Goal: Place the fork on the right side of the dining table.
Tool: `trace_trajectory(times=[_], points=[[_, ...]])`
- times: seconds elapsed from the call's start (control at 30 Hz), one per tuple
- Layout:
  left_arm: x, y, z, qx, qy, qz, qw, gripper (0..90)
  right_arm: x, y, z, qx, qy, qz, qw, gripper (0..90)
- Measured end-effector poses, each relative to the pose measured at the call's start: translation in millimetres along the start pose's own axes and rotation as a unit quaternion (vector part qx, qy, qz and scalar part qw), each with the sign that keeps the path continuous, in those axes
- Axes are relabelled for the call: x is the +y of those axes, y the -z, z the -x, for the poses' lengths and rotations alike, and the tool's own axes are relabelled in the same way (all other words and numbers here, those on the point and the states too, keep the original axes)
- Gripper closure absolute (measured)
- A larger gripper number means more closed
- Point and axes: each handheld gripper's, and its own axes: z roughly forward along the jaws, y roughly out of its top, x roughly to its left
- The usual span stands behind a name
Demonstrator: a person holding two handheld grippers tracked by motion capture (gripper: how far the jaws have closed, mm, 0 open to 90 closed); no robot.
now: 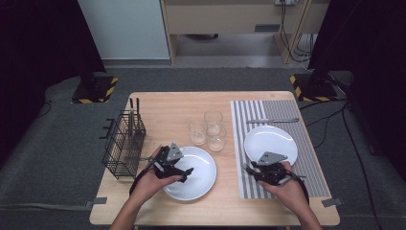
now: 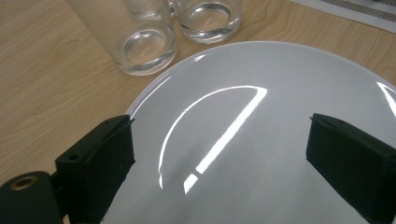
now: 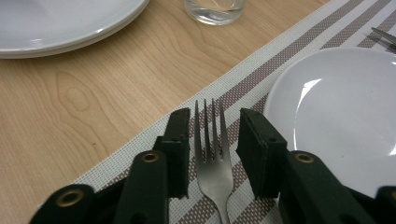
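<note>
The right gripper [image 3: 214, 140] stands part open over the striped mat [image 3: 299, 56]; the fork [image 3: 211, 154] lies on the mat between its jaws, clear of both pads, just beside the mat's plate [image 3: 345, 116]. The left gripper [image 2: 219, 154] hangs wide open over the plate [image 2: 261, 121] off the mat, near the glasses [image 2: 145, 46], gripping nothing.

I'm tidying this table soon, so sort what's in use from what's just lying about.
In use:
silver metal fork between the right gripper fingers
striped woven placemat
round white plate on the mat
larger white plate under the left gripper

Lying about:
three clear glasses
black wire basket
knife
</note>
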Motion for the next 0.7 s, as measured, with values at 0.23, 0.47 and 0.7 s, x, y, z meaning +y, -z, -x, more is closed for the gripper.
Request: trace_trajectory(times=[0.23,0.47,0.7], points=[[-2.3,-2.7,0.9,0.014,-0.012,-0.013,0.9997,6.9,9.5,-15.0,-1.0,-0.003,-0.002,-0.002,1.0000,61.7],[0.0,-1.2,1.7,0.008,-0.007,-0.005,0.9999,6.8,7.5,-18.8,-2.0,-0.002,-0.016,0.009,0.9998,57.5],[0.6,-2.2,5.2,0.002,-0.007,-0.005,1.0000,6.7,5.0,-26.0,-1.3,-0.001,-0.015,-0.003,0.9999,57.4]])
